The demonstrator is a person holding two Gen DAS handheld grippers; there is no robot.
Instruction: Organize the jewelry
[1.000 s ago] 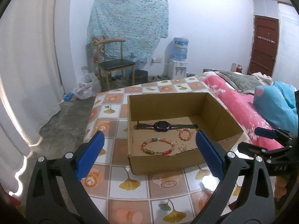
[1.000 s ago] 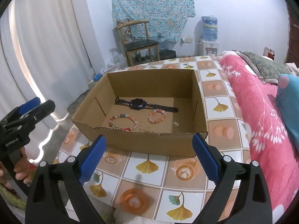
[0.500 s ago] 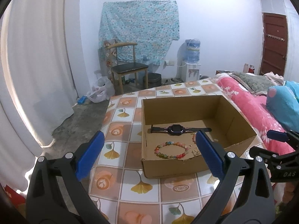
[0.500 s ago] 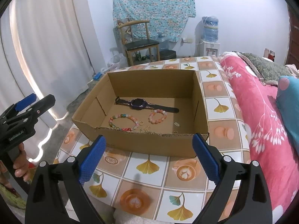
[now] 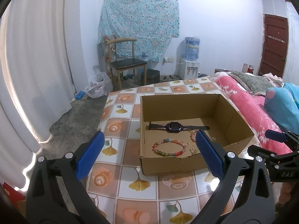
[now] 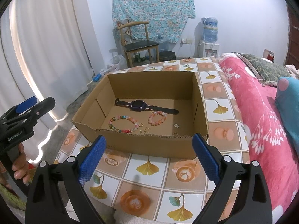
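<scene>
While both grippers wait above the near end of the table, nothing is held in either one. The left gripper (image 5: 148,151) has its two blue fingers (image 5: 89,155) spread wide apart, and it hangs over the tiled tablecloth (image 5: 121,169) a little to the left of the box. The right gripper (image 6: 149,155) has its blue fingers (image 6: 205,158) spread wide too, and it sits right in front of the box's near wall. A hand (image 6: 20,168) grips the handle of the left gripper at the far left of the right wrist view. Past the fingers stands an open cardboard box (image 6: 145,145) on the tablecloth, with a torn near edge. Inside it, close to that edge, lie some tiny gold bits (image 6: 144,130) and a small gold ring (image 6: 141,124). Just beside them is a big bracelet with beads of many colors (image 6: 122,124). A smaller pink bead bracelet (image 6: 157,118) lies to its right, apart from it. Behind both stretches a dark watch (image 6: 138,105), flat on the box floor, its strap end touching or almost touching the pink bracelet. To the right of the table is a pink blanket (image 6: 261,115) with a blue pillow (image 6: 289,108). Far back stand a wooden chair (image 6: 139,43), a water cooler (image 6: 210,37), and a blue flowery cloth (image 6: 153,9) hung on the wall.
</scene>
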